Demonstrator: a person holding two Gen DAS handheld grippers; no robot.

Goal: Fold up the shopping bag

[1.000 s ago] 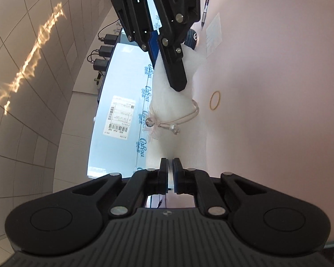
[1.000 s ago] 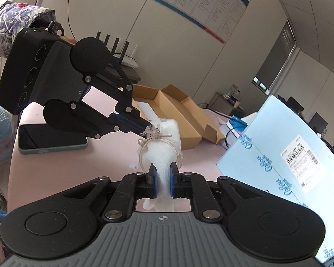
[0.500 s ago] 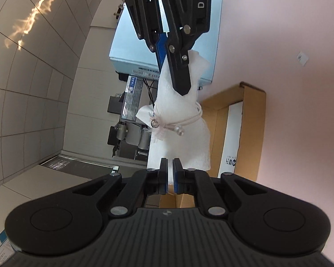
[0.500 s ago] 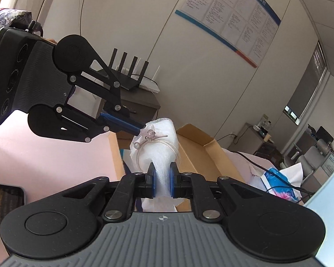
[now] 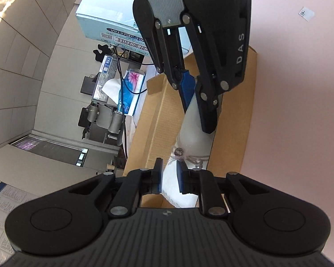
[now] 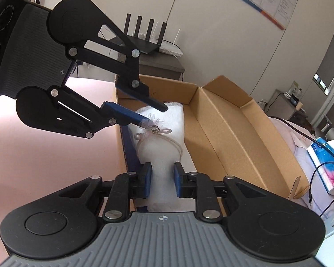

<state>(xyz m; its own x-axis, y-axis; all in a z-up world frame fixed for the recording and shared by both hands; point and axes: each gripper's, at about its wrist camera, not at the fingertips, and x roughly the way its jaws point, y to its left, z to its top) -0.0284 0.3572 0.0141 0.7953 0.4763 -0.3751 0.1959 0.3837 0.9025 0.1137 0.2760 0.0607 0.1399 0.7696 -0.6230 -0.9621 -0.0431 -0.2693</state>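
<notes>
Shopping bag [image 6: 160, 138], rolled white bundle tied with cord [image 6: 167, 136], hangs over open cardboard box [image 6: 222, 120] on pink tabletop [image 6: 44, 151]. My left hand-held gripper [image 6: 153, 113] parted, fingers straddling bag's top. My right hand-held gripper [image 6: 162, 179] slightly parted around lower end. Lower bundle level into box; release both ends together.

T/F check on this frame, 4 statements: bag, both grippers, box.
1. The white bag is over the open cardboard box. True.
2. A cord with beads is tied around the bag. True.
3. The left gripper is clamped shut. False: its jaws stand apart around the bag's end.
4. The right gripper is clear of the bag. False: its pads flank the bag's narrow end.
</notes>
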